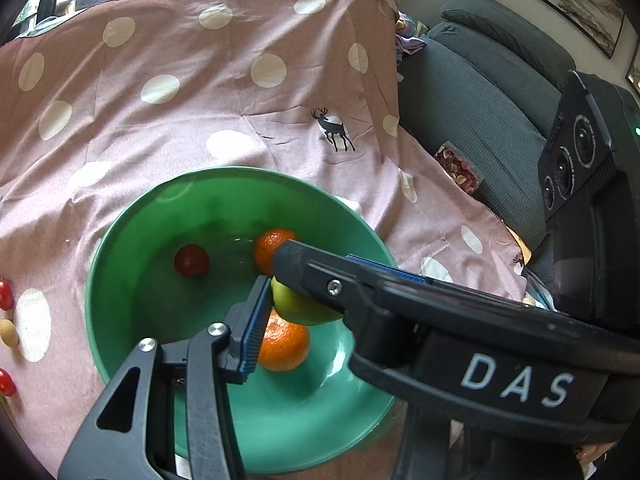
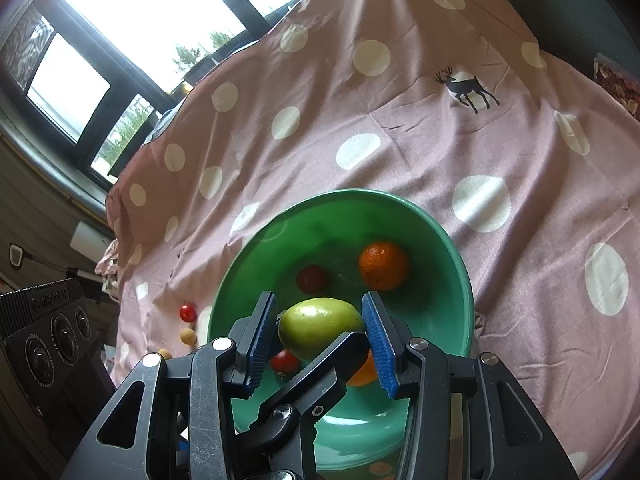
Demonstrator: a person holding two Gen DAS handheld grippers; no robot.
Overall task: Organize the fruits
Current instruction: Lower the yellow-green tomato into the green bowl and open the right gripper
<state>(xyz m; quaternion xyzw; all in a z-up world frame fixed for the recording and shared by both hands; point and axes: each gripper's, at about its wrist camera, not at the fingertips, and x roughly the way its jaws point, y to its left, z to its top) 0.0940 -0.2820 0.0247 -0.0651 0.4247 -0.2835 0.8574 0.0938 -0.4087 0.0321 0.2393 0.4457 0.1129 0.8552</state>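
Observation:
A green oblong fruit (image 2: pixel 320 326) hangs over the green bowl (image 2: pixel 452 248), and both grippers meet at it. My right gripper (image 2: pixel 319 300) is shut on it, a blue pad pressing each end. My left gripper (image 1: pixel 308 296) has one pad against the fruit (image 1: pixel 296 308); its other finger is hidden behind the right gripper's finger (image 1: pixel 320 276), which crosses in front. In the right wrist view a left finger (image 2: pixel 320 364) lies along the fruit's near side. Inside the bowl (image 1: pixel 132 216) lie two oranges (image 1: pixel 286 346) (image 1: pixel 276 252) and a red tomato (image 1: pixel 192 261).
A pink dotted cloth (image 1: pixel 200 112) covers the surface. Left of the bowl lie cherry tomatoes (image 1: pixel 5 294) and a small beige fruit (image 1: pixel 8 332). A second tomato (image 2: pixel 285 362) sits in the bowl. A grey sofa (image 1: pixel 480 92) with a snack packet (image 1: pixel 460 168) stands to the right.

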